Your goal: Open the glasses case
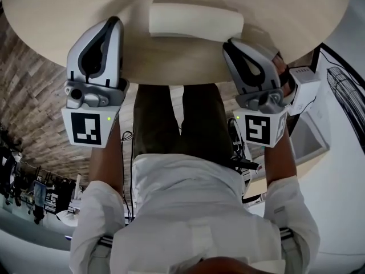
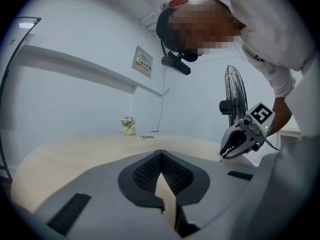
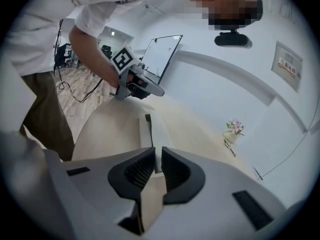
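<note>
The white glasses case [image 1: 195,19] lies closed on the round wooden table [image 1: 68,10], near its front edge, between my two grippers. My left gripper [image 1: 114,21] hovers over the table edge to the case's left, jaws together and empty. My right gripper [image 1: 230,42] sits just off the case's right front corner, jaws nearly touching with nothing between them. In the right gripper view the case [image 3: 151,130] lies straight ahead beyond the gripper [image 3: 157,154], with the left gripper [image 3: 159,92] past its far end. The left gripper view hides the case behind its own gripper [image 2: 161,153]; the right gripper [image 2: 221,158] shows there.
A small flower vase [image 2: 129,125] and a thin dark item [image 2: 147,137] stand at the far side of the table. A fan [image 2: 235,101] stands beyond the table. A white box [image 1: 304,87] sits right of my right hand. My legs are under the table edge.
</note>
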Demonstrator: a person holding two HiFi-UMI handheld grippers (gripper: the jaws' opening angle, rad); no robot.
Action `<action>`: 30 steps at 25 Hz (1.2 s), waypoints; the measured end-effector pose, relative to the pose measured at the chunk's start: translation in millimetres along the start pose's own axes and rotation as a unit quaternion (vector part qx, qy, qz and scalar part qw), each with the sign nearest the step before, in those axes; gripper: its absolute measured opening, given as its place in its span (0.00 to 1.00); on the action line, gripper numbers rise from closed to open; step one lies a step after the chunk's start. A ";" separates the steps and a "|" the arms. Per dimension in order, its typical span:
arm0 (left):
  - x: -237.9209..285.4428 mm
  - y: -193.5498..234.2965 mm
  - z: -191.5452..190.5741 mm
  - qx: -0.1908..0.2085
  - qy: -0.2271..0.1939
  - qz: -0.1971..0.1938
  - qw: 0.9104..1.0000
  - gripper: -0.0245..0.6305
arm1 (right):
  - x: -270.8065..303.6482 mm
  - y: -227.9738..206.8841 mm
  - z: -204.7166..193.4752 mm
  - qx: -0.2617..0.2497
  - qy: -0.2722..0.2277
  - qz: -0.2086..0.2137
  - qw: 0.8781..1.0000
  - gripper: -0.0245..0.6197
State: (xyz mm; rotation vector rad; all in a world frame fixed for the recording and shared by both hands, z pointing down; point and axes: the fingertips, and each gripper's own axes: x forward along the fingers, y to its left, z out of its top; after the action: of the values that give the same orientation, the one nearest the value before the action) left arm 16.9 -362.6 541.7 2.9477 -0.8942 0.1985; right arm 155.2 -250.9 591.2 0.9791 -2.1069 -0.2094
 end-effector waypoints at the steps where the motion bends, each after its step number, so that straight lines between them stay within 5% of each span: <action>1: -1.2 3.0 -1.1 -0.001 0.001 0.001 1.000 0.05 | 1.7 -6.3 6.4 0.007 -0.009 -0.004 1.000 0.11; 9: -2.3 7.5 -2.2 -0.003 0.006 0.007 1.000 0.05 | 22.3 -77.1 18.4 0.078 -0.042 -0.024 0.996 0.10; 17: -10.6 12.3 -11.5 -0.008 0.010 0.014 1.000 0.05 | 43.0 -95.0 -13.2 0.156 0.031 -0.006 0.987 0.10; 24: -11.2 9.7 -9.1 -0.029 0.001 0.033 0.999 0.05 | 37.8 -96.3 -10.0 0.184 0.002 -0.019 0.983 0.17; 30: -11.3 0.1 11.0 -0.060 0.021 0.044 0.997 0.05 | -18.6 -126.9 19.7 0.213 -0.070 -0.065 0.972 0.14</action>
State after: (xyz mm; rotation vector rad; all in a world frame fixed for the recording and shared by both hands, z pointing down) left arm 8.7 -357.5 529.3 2.7870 -0.9959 0.2015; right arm 221.5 -328.4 511.0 1.3903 -2.2693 0.1219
